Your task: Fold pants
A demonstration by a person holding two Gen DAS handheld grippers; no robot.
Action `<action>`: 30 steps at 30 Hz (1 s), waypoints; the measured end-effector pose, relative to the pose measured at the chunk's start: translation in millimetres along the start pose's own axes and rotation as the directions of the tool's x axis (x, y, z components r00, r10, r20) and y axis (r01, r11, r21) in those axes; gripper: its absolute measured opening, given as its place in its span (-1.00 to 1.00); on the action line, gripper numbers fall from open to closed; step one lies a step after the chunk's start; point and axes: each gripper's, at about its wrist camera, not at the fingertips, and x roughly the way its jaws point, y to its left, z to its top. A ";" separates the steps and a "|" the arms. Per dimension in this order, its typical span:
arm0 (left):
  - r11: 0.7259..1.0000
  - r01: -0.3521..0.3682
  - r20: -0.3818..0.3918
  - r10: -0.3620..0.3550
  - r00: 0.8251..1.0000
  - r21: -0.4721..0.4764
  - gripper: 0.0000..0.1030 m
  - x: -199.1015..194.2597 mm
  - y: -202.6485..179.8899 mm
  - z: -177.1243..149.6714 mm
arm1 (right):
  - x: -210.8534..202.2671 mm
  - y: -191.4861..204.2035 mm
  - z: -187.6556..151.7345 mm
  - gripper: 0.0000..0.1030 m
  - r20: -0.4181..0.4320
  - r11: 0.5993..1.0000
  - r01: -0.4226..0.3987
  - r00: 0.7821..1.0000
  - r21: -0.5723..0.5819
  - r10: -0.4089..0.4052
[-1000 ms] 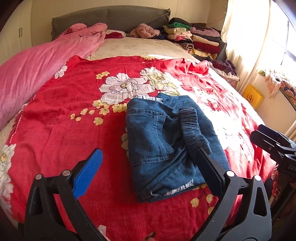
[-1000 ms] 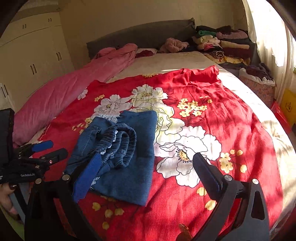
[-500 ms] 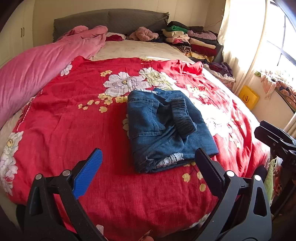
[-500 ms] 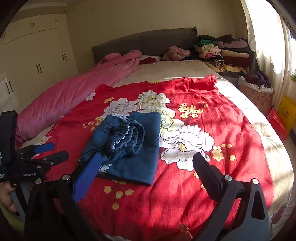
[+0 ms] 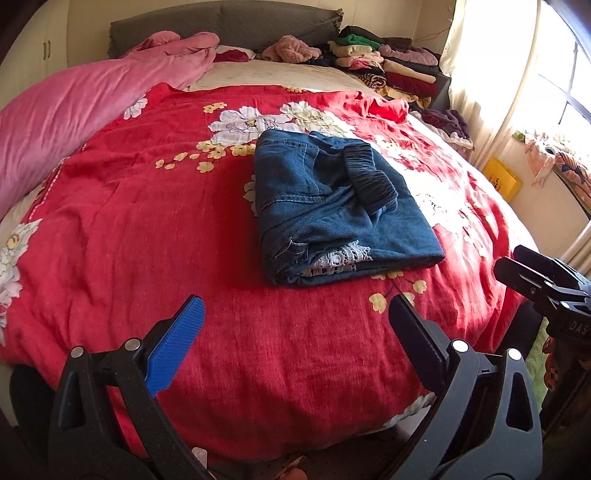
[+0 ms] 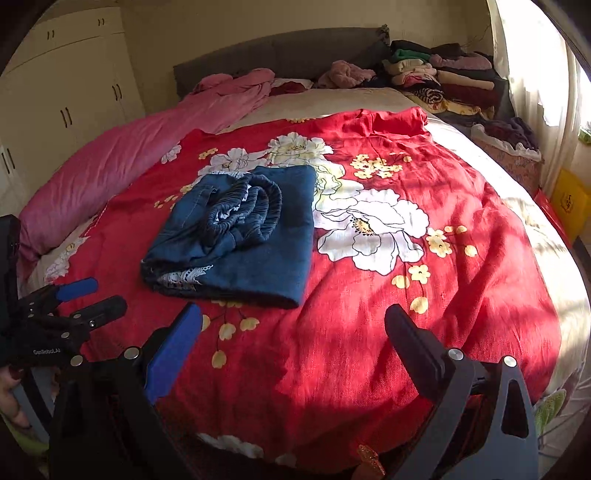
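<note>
The blue denim pants (image 5: 332,206) lie folded into a compact rectangle on the red floral bedspread (image 5: 147,229), with the elastic waistband on top and white lace trim showing at the near edge. They also show in the right wrist view (image 6: 240,236). My left gripper (image 5: 295,314) is open and empty, held back near the foot of the bed, short of the pants. My right gripper (image 6: 293,321) is open and empty, also back from the pants. Each gripper appears in the other's view: the right one (image 5: 546,284) and the left one (image 6: 81,299).
A pink duvet (image 5: 74,110) lies along the left side of the bed. Stacks of folded clothes (image 5: 388,66) sit by the grey headboard (image 5: 221,22). A basket of clothes (image 6: 509,147) and a yellow box (image 6: 570,203) stand at the right. Wardrobes (image 6: 66,92) line the left wall.
Both grippers have pulled back from the folded pants toward the foot of the bed. The pants stay put and look smaller and farther away.
</note>
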 end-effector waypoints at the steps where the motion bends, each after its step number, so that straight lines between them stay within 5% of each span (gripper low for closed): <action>1: 1.000 -0.002 0.001 0.002 1.000 -0.002 0.82 -0.2 0.4 -0.1 | 0.0 -0.7 0.0 0.91 0.001 1.000 0.001 1.000 0.002 -0.001; 30: 0.999 -0.035 -0.014 0.035 0.999 -0.019 0.82 -0.1 6.9 4.9 | -2.9 -4.2 2.0 0.91 0.007 1.000 0.010 1.000 0.002 -0.010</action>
